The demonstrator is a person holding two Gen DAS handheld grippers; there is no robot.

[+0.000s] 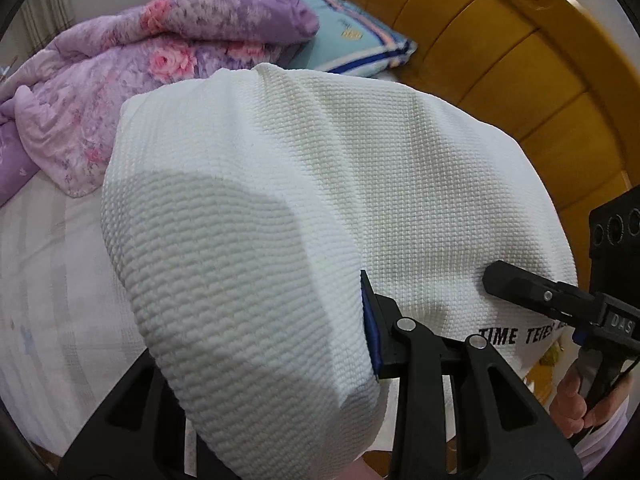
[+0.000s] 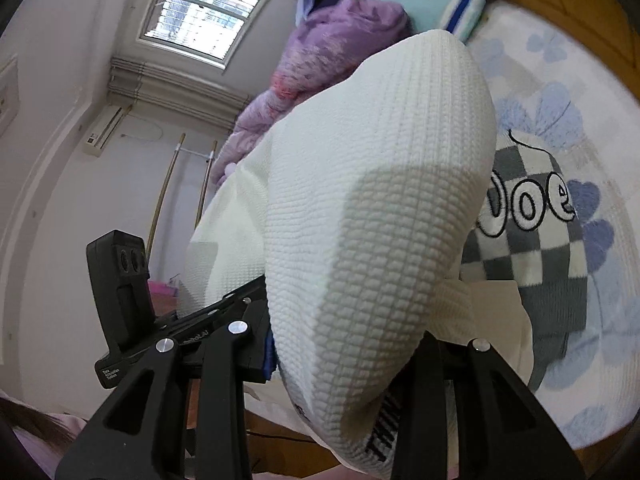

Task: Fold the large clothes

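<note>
A white waffle-knit garment (image 1: 320, 184) with black lettering hangs over the bed, held up between both grippers. My left gripper (image 1: 260, 340) is shut on a thick fold of it. One blue-padded finger (image 1: 370, 320) shows, and the cloth hides the other. In the left wrist view my right gripper (image 1: 516, 286) comes in from the right and grips the same garment near the lettering. In the right wrist view the white garment (image 2: 380, 200) bulges up between the fingers of my right gripper (image 2: 344, 360), which is shut on it. My left gripper (image 2: 256, 284) is close on the left.
A purple floral quilt (image 1: 120, 80) and a light blue striped pillow (image 1: 352, 36) lie at the head of the bed by the wooden headboard (image 1: 520, 80). A grey-and-white checkered garment (image 2: 532, 248) lies on the flowered sheet (image 2: 580, 100). A person's hand (image 1: 576, 400) holds the right gripper.
</note>
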